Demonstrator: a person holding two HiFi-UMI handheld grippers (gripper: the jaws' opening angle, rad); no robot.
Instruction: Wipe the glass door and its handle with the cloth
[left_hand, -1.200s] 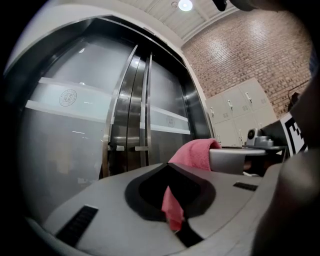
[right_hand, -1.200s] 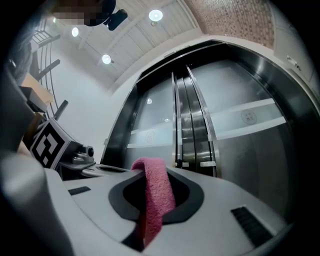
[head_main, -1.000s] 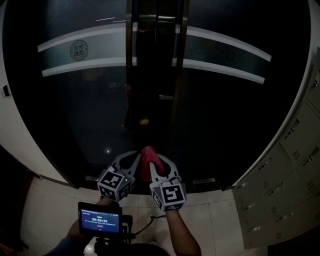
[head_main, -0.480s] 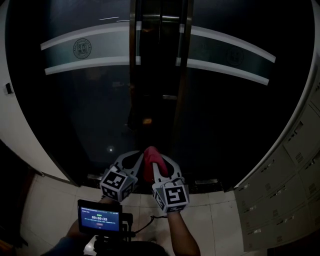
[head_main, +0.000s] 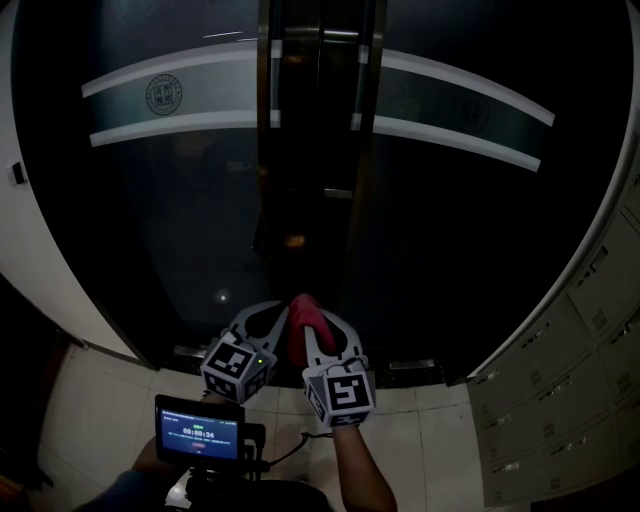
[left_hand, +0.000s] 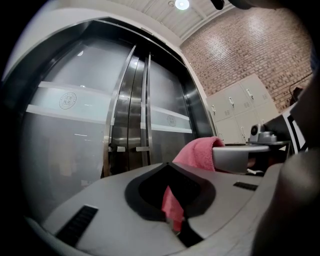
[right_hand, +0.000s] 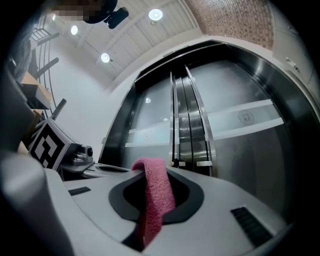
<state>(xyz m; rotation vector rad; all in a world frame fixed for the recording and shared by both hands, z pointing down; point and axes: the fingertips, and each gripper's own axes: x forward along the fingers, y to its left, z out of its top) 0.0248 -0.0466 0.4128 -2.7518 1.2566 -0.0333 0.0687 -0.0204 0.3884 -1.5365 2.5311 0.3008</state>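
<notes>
Right gripper clamped shut on a pink terry cloth; the cloth looped over its jaw tips and ran down between them. Left gripper sat just beside it, jaws also closed, with a strip of the same cloth pinched in the gap. A small monitor sat nearer the person. Pale floor tiles lay below. Cloth hung low before the dark glass door; contact not discernible. Vertical steel handles stood higher at the centre seam, well apart from the cloth. A frosted band crossed both panes. Grey lockers stood to the right.
</notes>
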